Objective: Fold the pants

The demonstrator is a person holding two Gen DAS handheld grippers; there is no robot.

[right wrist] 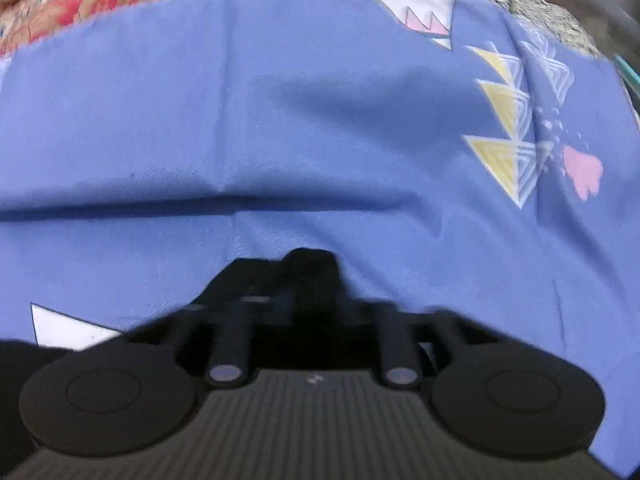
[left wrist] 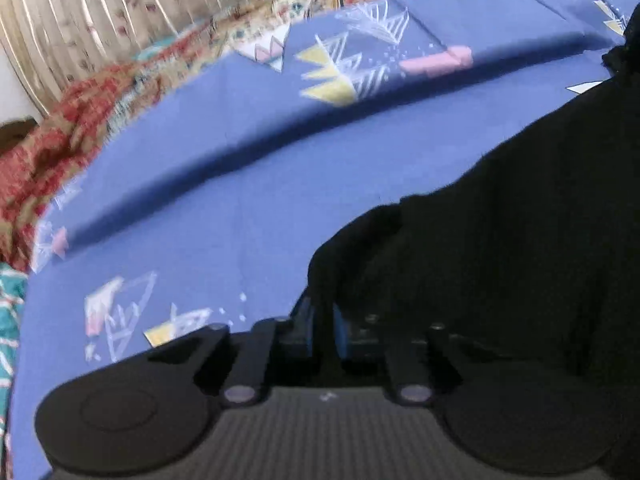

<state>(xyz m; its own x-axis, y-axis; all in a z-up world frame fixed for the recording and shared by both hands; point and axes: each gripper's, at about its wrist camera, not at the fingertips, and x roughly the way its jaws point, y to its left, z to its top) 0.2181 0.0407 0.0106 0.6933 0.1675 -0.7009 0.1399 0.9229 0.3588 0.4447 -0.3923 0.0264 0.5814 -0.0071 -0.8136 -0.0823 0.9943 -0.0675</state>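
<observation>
The blue printed sheet (left wrist: 248, 184) fills most of both views and serves as the flat working surface. It is spread over a red patterned bedcover (left wrist: 60, 132), visible at the upper left of the left wrist view, so the surface below is probably a bed. A long crease runs across the sheet through the middle of each frame.

The black pants (left wrist: 520, 220) occupy the right half and lower centre of the left wrist view. The cloth rises from the sheet toward the camera, which suggests it is lifted at one edge and not lying fully flat. In the right wrist view only a dark mass at the lower left edge and a small black bunch at the fingertips are visible.

The left tongs (left wrist: 322, 316) are pressed together on a bunched fold of the pants at lower centre; black fabric sits between the blue-faced fingers. This grip is judged to hold one corner or edge so that it can be carried over.

The right tongs (right wrist: 310, 276) are also pressed together, with a dark lump at the tips that appears to be pants fabric; blur prevents certainty. Two pinch points on one edge would keep the fold line straight.
</observation>
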